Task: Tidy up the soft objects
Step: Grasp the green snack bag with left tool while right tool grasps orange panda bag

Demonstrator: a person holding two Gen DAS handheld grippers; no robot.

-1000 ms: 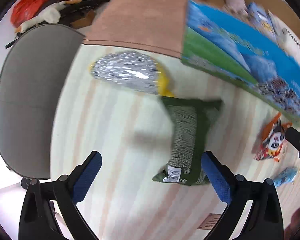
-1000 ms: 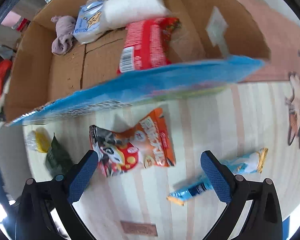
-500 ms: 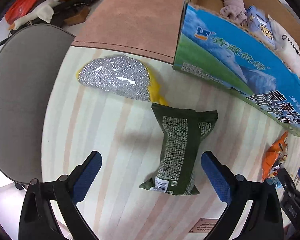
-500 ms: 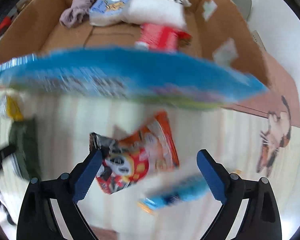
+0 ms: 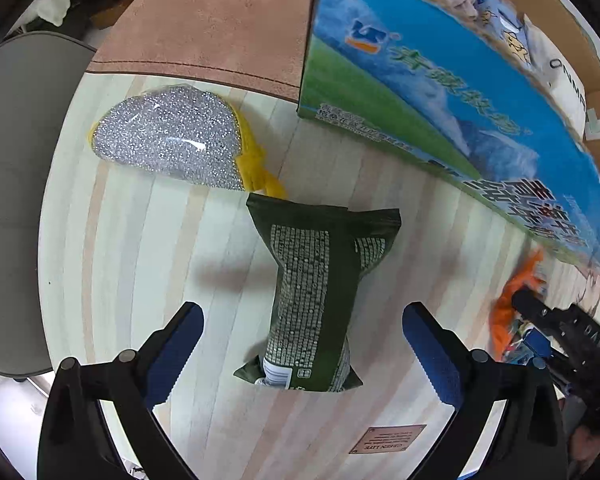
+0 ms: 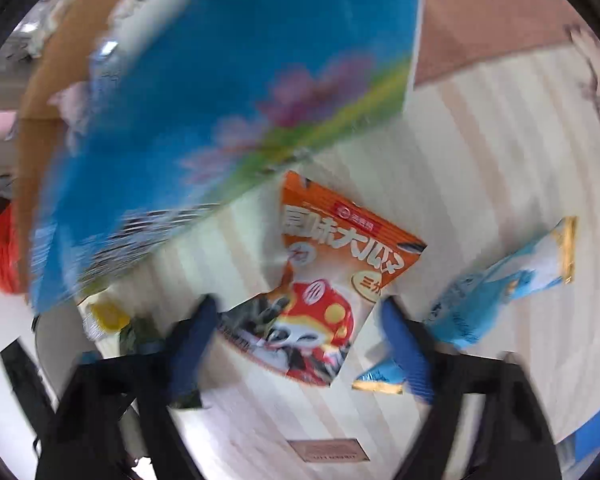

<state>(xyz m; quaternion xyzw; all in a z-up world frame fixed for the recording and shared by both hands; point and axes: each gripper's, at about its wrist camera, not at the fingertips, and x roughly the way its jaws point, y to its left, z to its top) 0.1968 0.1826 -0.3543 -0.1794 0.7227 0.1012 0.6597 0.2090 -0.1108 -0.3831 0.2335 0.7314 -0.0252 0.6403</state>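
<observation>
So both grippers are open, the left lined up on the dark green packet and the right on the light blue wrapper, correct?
Not quite. In the right wrist view the right gripper is open around the orange snack bag; the light blue wrapper lies outside its fingers. The left gripper is open, lined up on the dark green packet.

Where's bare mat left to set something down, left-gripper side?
Free: the striped mat between the grey chair seat, the silver glitter pouch and the dark green packet; also the pink rug behind. Crowded: the strip along the blue printed carton, where the orange snack bag and light blue wrapper lie.
</observation>
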